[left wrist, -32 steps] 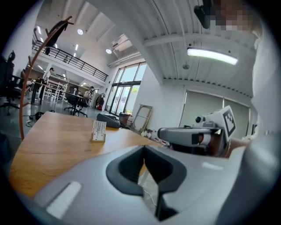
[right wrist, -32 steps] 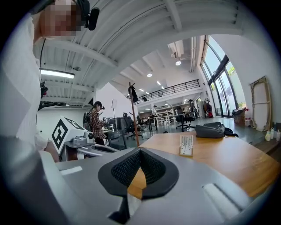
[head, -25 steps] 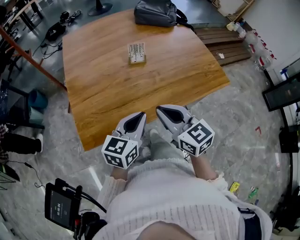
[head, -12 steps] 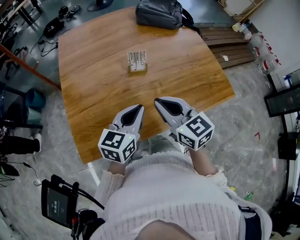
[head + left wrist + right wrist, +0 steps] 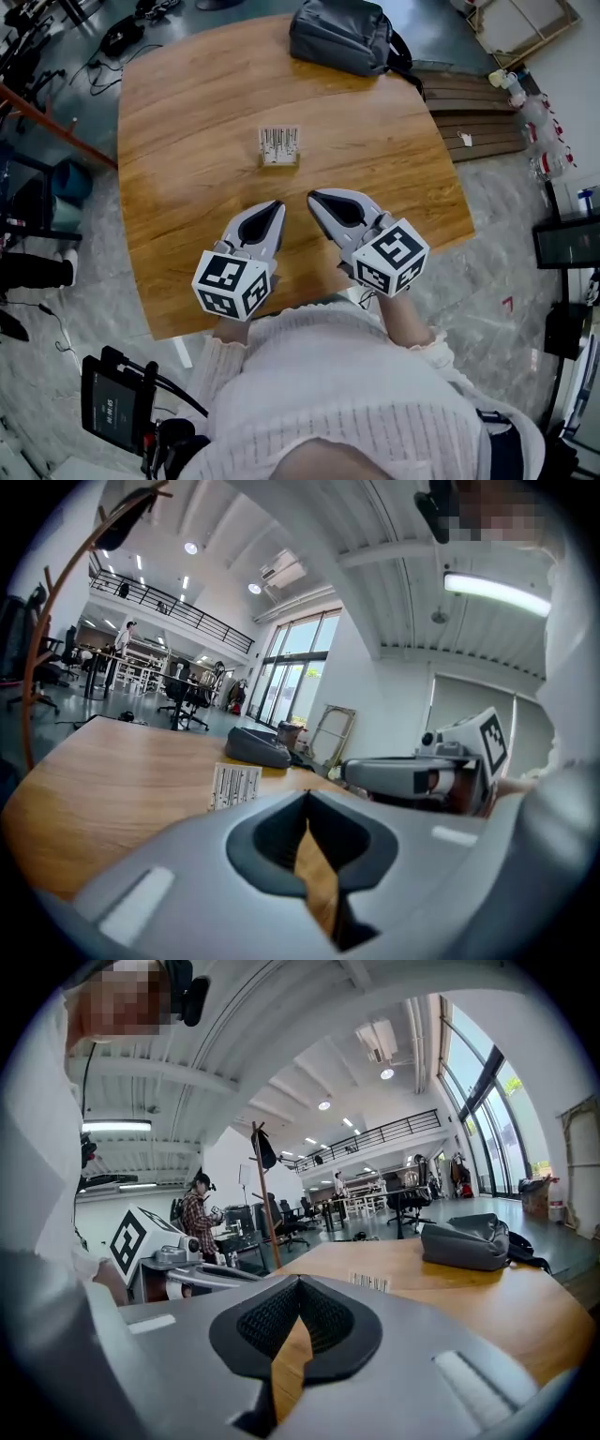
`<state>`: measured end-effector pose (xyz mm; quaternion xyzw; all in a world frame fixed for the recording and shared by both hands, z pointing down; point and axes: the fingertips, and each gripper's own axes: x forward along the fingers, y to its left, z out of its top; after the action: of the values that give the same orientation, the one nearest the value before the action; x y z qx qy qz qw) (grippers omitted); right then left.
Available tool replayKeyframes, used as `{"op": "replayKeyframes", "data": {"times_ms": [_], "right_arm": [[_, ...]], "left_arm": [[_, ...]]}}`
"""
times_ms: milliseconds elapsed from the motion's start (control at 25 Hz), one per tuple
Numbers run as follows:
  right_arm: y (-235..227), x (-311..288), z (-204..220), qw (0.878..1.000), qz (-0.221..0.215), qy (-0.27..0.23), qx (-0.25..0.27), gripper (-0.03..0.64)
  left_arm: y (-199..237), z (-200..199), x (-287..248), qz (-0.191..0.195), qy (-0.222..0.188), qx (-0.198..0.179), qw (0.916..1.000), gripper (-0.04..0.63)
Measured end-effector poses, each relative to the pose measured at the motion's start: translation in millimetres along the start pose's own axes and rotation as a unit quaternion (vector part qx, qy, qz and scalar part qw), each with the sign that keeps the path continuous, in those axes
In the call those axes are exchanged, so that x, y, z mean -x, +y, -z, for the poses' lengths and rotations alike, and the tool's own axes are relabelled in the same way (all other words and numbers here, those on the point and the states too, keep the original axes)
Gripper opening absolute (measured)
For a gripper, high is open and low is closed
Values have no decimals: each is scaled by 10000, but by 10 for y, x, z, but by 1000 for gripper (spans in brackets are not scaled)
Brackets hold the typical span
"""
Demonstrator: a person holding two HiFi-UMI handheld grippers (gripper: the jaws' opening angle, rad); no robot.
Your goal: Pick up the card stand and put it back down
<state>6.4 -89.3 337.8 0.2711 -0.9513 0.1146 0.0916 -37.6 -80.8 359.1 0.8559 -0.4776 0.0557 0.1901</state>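
Both closed, left claw, right claw, card stand ahead

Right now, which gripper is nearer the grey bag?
Right. The right gripper is across the table, nearly opposite the grey bag; the left gripper sits further to the side.
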Motion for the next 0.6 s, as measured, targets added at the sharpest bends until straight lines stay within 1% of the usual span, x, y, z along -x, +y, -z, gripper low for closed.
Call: {"op": "replayKeyframes", "data": {"times_ms": [120, 280, 480, 600], "right_arm": [[-55, -87, 15, 9999, -119, 43, -11, 0], [-31, -144, 33, 9997, -184, 170, -82, 0], [-88, -296, 65, 9995, -90, 251, -143, 0], [-117, -338, 99, 9994, 25, 326, -111, 0]], "left_arm": [[36, -34, -83, -45, -58, 48, 10000, 8], [58, -46, -41, -45, 23, 68, 10000, 8], [250, -24, -93, 15, 159, 79, 9998, 8], [347, -60, -134, 107, 237, -48, 9997, 8]]}}
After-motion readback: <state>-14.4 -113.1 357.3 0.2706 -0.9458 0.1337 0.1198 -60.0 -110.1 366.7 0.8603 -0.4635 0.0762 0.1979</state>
